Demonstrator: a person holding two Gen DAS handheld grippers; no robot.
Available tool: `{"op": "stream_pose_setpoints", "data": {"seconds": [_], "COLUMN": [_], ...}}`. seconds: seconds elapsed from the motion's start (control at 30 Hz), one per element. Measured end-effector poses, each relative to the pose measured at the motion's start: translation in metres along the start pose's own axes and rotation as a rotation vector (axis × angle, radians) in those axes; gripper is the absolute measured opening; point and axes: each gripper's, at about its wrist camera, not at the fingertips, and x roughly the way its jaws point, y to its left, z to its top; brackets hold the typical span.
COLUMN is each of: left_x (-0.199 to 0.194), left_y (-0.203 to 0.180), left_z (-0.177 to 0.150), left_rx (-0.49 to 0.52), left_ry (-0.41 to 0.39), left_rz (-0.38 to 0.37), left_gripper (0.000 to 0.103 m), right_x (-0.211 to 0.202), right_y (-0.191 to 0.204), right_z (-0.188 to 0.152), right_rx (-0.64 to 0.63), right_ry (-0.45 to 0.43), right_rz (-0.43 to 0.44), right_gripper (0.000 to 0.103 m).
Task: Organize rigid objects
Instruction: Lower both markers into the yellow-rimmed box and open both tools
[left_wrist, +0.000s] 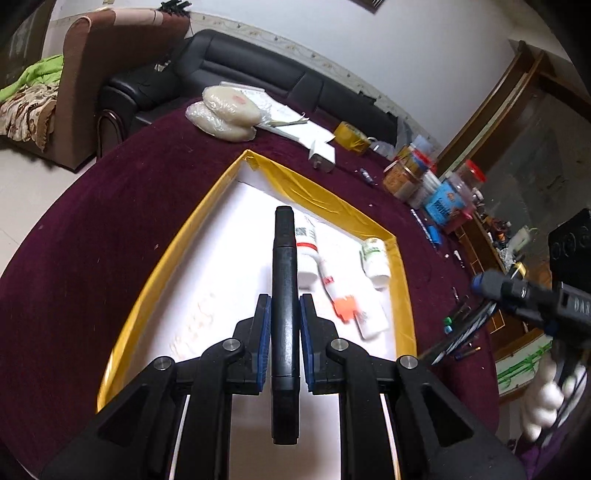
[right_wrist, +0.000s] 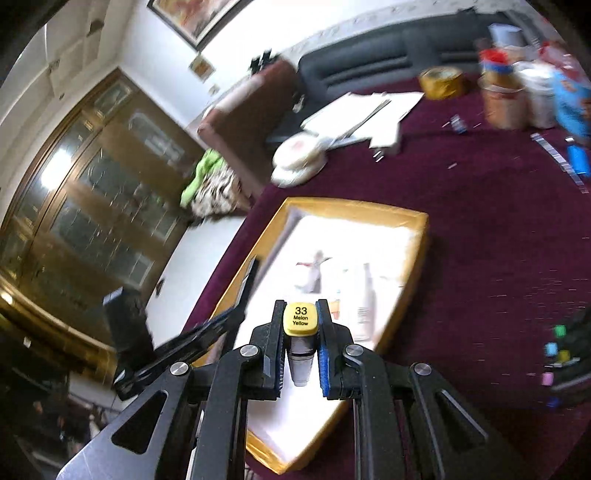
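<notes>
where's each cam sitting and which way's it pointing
Left wrist: rides the left claw, angled down over the yellow-rimmed white tray; its claw clamps a long black marker; the right claw shows at right.
Right wrist: rides the right claw, angled down across the tray; its claw grips a yellow-capped marker; the left claw shows at left.
Shared: tray, white bottles, maroon tablecloth.

A round counter (left_wrist: 110, 229) draped in dark maroon cloth carries a shallow white tray with a yellow taped rim (left_wrist: 325, 192) near its middle. Toward the far edge lie bagged pale round cakes (left_wrist: 225, 110), white papers (left_wrist: 295, 125), a gold tape roll (left_wrist: 351, 136) and clustered plastic jars (left_wrist: 413, 173).
</notes>
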Motion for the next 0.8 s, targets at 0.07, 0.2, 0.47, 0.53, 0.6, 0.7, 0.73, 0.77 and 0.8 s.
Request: {"op": "stream_pose_setpoints", "data": {"seconds": [0.07, 0.2, 0.47, 0.53, 0.6, 0.7, 0.73, 0.77, 0.8], "left_x": [0.009, 0.031, 0.048, 0.045, 0.038, 0.023, 0.018, 0.011, 0.006], "left_y": [0.004, 0.010, 0.019, 0.021, 0.021, 0.022, 0.022, 0.023, 0.023], "left_z": [0.009, 0.022, 0.030, 0.030, 0.030, 0.029, 0.028, 0.027, 0.026], "left_rx": [-0.007, -0.026, -0.056, -0.067, -0.072, -0.079, -0.080, -0.082, -0.084], "left_ry": [0.020, 0.073, 0.115, 0.102, 0.081, 0.048, 0.036, 0.016, 0.002], "left_rz": [0.006, 0.014, 0.006, -0.007, -0.026, -0.046, -0.049, -0.050, -0.050], "left_gripper": [0.012, 0.012, 0.012, 0.012, 0.014, 0.015, 0.020, 0.024, 0.033], "right_x": [0.026, 0.061, 0.111, 0.123, 0.134, 0.145, 0.148, 0.149, 0.149], "right_y": [0.007, 0.009, 0.002, 0.001, -0.002, -0.010, -0.013, -0.014, -0.014], "right_z": [0.004, 0.011, 0.039, 0.044, 0.047, 0.049, 0.050, 0.051, 0.051], "right_rx": [-0.008, 0.016, 0.060, 0.060, 0.071, 0.113, 0.125, 0.130, 0.125], "right_ry": [0.043, 0.104, 0.145, 0.159, 0.173, 0.182, 0.181, 0.180, 0.173], "right_rz": [-0.009, -0.026, -0.091, -0.128, -0.145, -0.142, -0.149, -0.165, -0.166], "right_gripper": [0.013, 0.013, 0.013, 0.013, 0.013, 0.015, 0.016, 0.016, 0.016]}}
